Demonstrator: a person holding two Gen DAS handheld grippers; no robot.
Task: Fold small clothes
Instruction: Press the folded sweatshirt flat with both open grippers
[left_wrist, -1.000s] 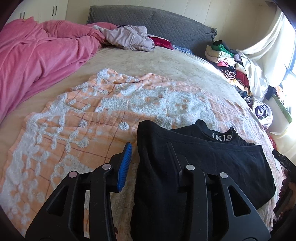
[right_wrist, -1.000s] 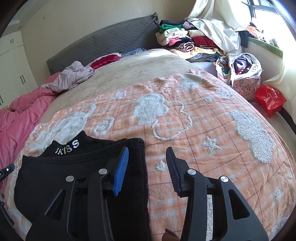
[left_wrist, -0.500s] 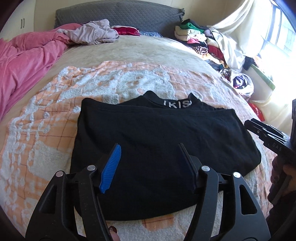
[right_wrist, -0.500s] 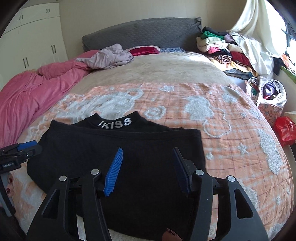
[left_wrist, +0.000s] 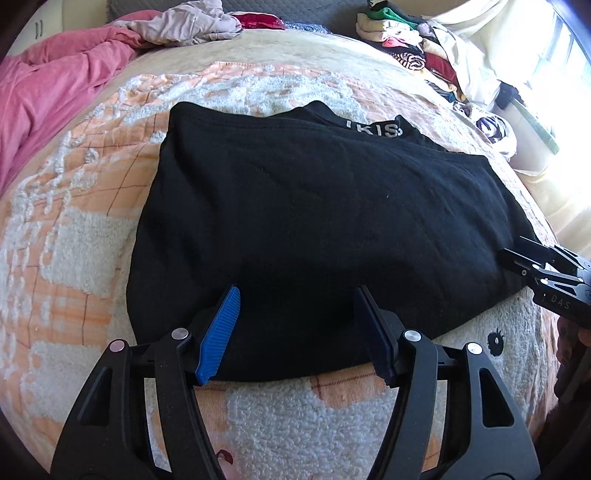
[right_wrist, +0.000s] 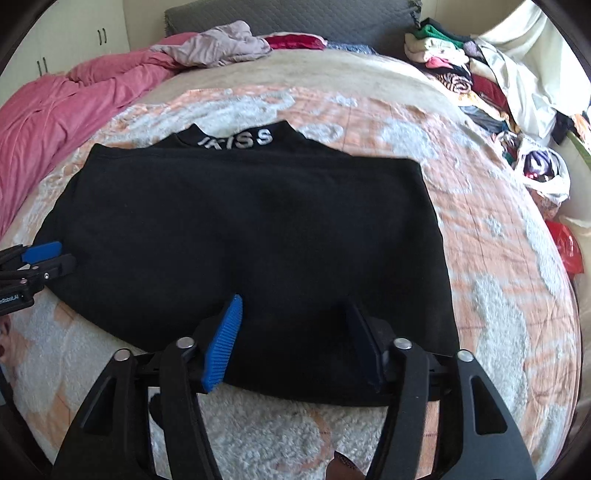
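Hovering nearest the lens in each wrist view, over the near hem: the left gripper (left_wrist: 295, 325) standing with jaws apart and nothing between them, the right gripper (right_wrist: 291, 339) with jaws opening, also clamping nothing, only cloth lying beneath.

Lying flat just beyond, on the peach-and-white tufted cotton bedspread (right_wrist: 480, 206): the black knit top with a white-lettered neckband (right_wrist: 251, 229), already folded to a rough rectangle, neckband at the far edge.

Judging the handling: looking soft, light and limp, likely sagging and sliding out of line if lifted from one point; not fragile, not slippery against the tufted spread. Pinching the doubled near hem close to both corners, one gripper each, seeming the safest hold for carrying it toward the neckband.

Lying farther off: a crumpled pink quilt (right_wrist: 74, 110) and a heap of mixed clothes (right_wrist: 461, 66).
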